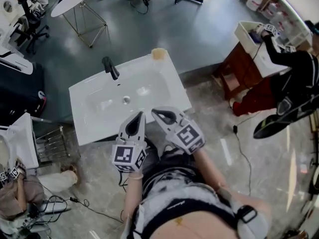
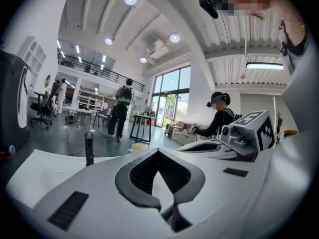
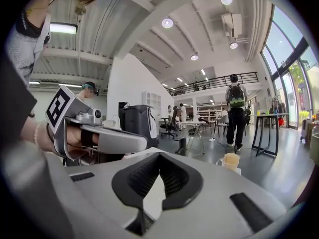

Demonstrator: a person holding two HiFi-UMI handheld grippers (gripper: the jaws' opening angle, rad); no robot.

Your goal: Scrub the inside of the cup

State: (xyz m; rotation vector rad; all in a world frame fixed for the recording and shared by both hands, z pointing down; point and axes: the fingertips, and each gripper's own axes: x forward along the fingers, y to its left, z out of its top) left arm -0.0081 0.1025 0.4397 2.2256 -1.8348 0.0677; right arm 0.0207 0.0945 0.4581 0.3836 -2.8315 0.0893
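Note:
A small tan cup (image 1: 158, 54) stands on the far right corner of the white sink (image 1: 164, 91); it also shows as the cup (image 2: 138, 147) in the left gripper view and the cup (image 3: 230, 161) in the right gripper view. A black faucet (image 1: 110, 67) rises at the sink's back left. My left gripper (image 1: 139, 116) and right gripper (image 1: 157, 113) hover side by side over the sink's near edge, both shut with nothing between the jaws. In its own view the left gripper (image 2: 158, 152) points across the basin, as does the right gripper (image 3: 158, 156) in its view.
A person (image 1: 294, 68) works at another sink (image 1: 251, 34) to the right. A further white basin (image 1: 22, 138) and a wire rack (image 1: 52, 143) stand at the left. A round table (image 1: 72, 1) is beyond the sink. Cables (image 1: 239, 143) lie on the floor.

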